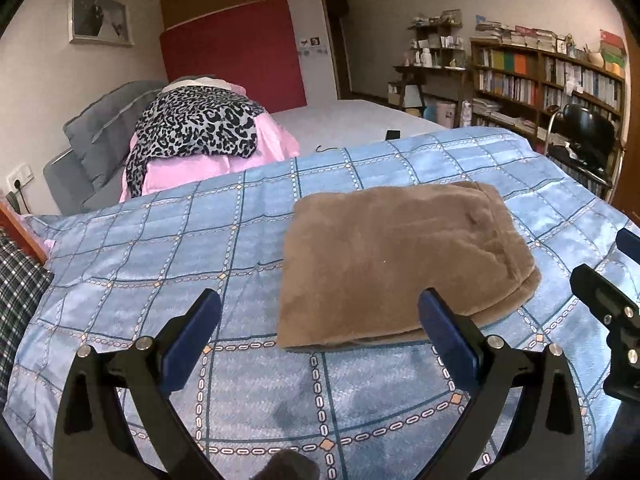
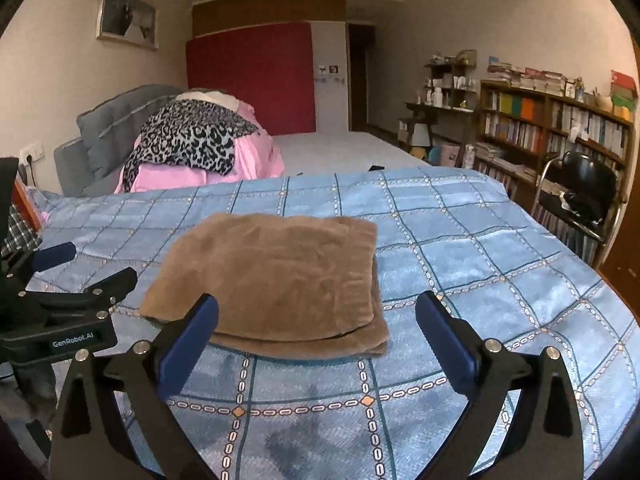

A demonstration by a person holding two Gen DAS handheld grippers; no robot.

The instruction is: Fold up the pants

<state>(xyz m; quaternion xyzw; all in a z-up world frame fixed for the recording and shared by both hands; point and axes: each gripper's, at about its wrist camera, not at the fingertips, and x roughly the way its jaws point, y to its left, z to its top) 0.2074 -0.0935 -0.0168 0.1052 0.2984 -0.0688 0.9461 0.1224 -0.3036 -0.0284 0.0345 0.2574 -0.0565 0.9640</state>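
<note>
The brown fleece pants (image 2: 272,280) lie folded in a flat stack on the blue checked quilt (image 2: 460,240). Left claw (image 1: 320,316) and right claw (image 2: 318,320) both gape apart, holding nothing.

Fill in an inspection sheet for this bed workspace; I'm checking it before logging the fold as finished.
Surface: blue checked quilt, spread over the bed.
Job's things: brown pants, folded into a neat rectangle, lying flat on the quilt.
Clutter: leopard-print garment on pink bedding; small dark object on the mattress beyond.
Grippers: left gripper open, nothing between its fingers; right gripper open, nothing held, both clear of the pants.
Cables: thin cord by the dark object.
Surroundings: bookshelf, black chair, red panel.
</note>
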